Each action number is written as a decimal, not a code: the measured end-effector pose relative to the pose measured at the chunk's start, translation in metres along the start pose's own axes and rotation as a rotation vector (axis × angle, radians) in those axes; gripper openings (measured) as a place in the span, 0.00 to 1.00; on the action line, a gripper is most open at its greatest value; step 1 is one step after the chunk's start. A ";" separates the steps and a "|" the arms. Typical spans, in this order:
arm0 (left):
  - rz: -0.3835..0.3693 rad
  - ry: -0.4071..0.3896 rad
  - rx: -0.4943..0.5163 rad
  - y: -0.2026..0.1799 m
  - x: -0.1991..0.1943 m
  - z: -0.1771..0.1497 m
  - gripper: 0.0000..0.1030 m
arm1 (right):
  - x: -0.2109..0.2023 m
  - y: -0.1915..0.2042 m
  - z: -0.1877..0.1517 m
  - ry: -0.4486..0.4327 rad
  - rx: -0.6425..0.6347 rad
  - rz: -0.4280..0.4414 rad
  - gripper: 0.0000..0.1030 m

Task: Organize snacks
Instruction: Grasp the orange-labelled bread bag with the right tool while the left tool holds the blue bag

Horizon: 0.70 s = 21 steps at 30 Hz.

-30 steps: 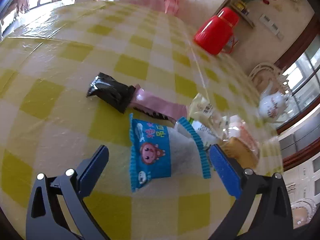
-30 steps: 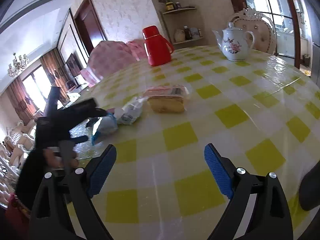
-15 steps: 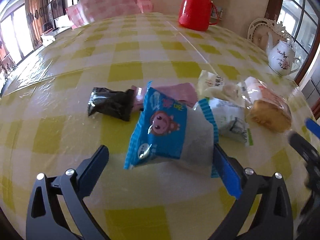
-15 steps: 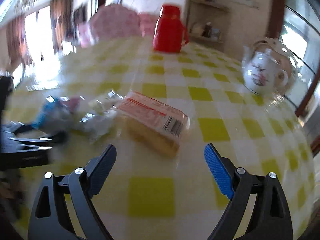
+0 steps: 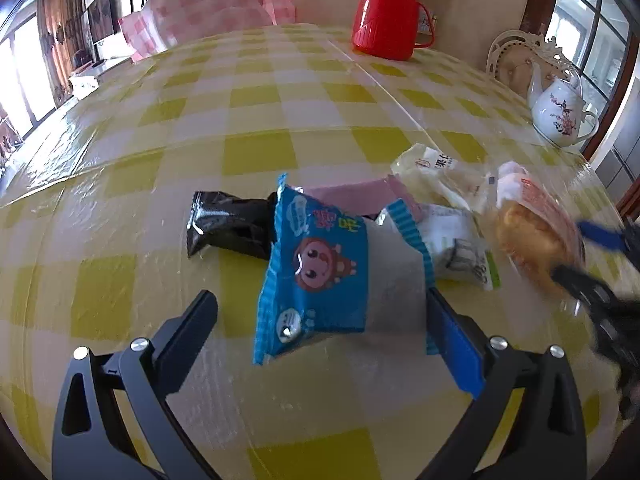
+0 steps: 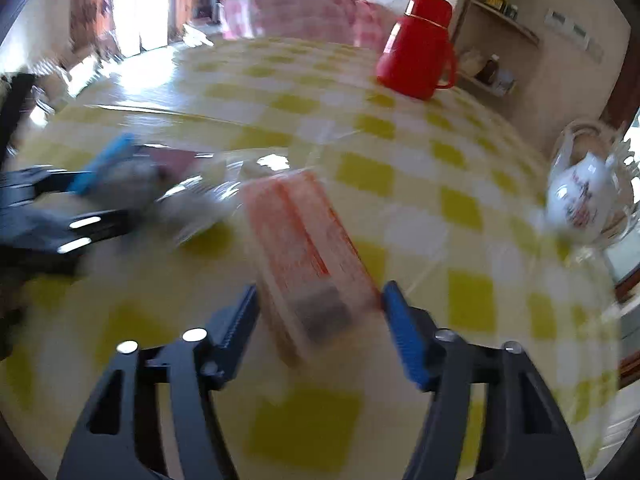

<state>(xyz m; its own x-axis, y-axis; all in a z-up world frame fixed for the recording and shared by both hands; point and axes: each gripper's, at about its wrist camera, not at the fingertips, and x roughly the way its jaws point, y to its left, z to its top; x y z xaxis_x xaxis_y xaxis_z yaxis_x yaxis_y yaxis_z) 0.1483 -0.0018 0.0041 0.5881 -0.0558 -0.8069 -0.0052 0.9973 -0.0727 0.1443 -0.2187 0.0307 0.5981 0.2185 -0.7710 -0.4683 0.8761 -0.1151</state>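
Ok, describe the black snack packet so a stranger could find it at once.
On the yellow-checked tablecloth, find the snack cluster ahead of the left gripper. The small glossy black foil packet lies at its left end, behind the blue cartoon-face packet; it alone is black.

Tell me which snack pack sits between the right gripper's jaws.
The cake pack with the orange-red label: it alone lies between the closing jaws of the right gripper; the other packs lie further left.
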 end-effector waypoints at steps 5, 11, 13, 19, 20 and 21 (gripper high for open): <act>-0.010 -0.011 0.007 0.001 0.003 0.003 0.98 | -0.015 -0.001 0.004 -0.028 0.066 -0.026 0.70; -0.032 -0.009 0.031 -0.002 0.003 0.005 0.98 | 0.011 0.007 0.007 0.013 0.075 0.008 0.72; -0.041 -0.013 0.038 -0.002 0.003 0.006 0.96 | 0.018 0.009 0.004 0.014 0.071 -0.013 0.65; -0.135 -0.021 0.091 -0.012 -0.003 0.005 0.51 | 0.015 0.012 -0.009 -0.020 0.105 -0.060 0.48; -0.151 -0.022 0.083 -0.011 -0.004 0.005 0.49 | 0.013 0.013 -0.011 -0.025 0.120 -0.066 0.47; -0.154 -0.029 0.077 -0.010 -0.006 0.005 0.48 | 0.012 0.014 -0.013 -0.029 0.135 -0.072 0.47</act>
<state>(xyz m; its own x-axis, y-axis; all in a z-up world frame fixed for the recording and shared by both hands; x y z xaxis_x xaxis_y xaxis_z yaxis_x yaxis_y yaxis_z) 0.1486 -0.0111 0.0127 0.6000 -0.2083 -0.7724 0.1480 0.9777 -0.1487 0.1363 -0.2096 0.0118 0.6467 0.1638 -0.7450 -0.3329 0.9393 -0.0824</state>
